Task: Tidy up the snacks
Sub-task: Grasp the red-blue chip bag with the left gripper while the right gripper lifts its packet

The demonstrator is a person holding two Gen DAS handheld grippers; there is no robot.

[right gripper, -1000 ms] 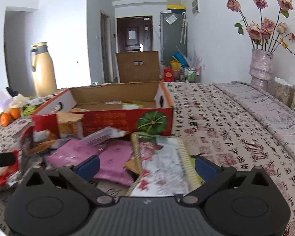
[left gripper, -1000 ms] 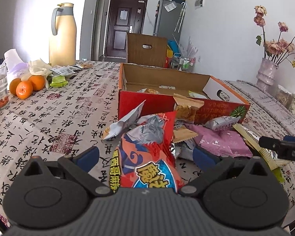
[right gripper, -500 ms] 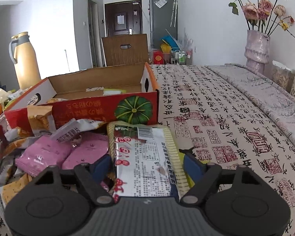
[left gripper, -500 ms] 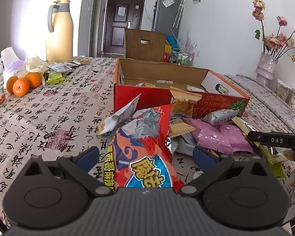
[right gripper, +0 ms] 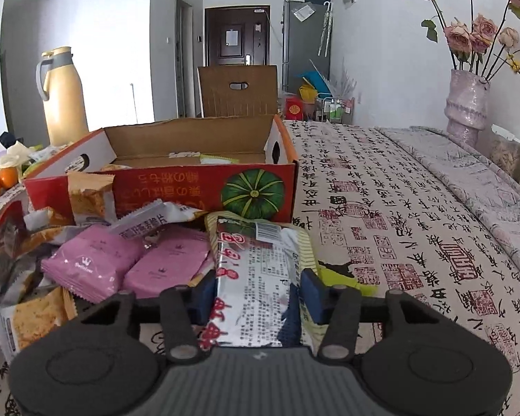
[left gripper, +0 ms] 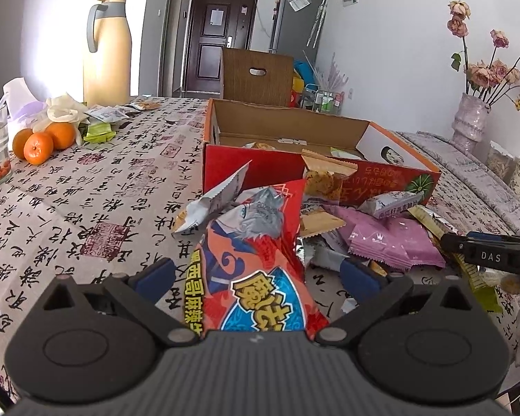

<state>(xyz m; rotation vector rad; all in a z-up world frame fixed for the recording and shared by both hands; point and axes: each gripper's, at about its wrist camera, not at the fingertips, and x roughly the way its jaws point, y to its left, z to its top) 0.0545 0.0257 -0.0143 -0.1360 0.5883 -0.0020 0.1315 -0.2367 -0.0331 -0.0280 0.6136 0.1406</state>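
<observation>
The right gripper [right gripper: 256,291] was closing its jaws around a long silver packet [right gripper: 256,277] with red characters and a yellowish edge. The blue pads sat right at the packet's two sides, though whether they truly pressed on it was hard to say. The packet's near end vanished under the gripper body, so its full length went unseen. It lay at the right edge of the snack pile, just in front of the red cardboard box [right gripper: 176,190] with the green pumpkin print.

Over on the other side, the left gripper [left gripper: 256,274] had its jaws spread wide. A red and blue snack bag [left gripper: 260,260] stood up between them, clear of both pads; its bottom was hidden behind the gripper.

Two pink packets [right gripper: 128,263] lay in the middle of the heap, half covered by a grey wrapper [right gripper: 149,222]. A biscuit pack [right gripper: 34,319] was cut off at the left of the right wrist view.

Inside the box, only slivers of a few packets showed above the front wall; what they were could not be made out.

On the patterned tablecloth [left gripper: 86,187], some oranges [left gripper: 41,140] sat near a yellow jug [left gripper: 107,52]. The right gripper's black tip [left gripper: 485,253] poked in from the left wrist view's right edge.
</observation>
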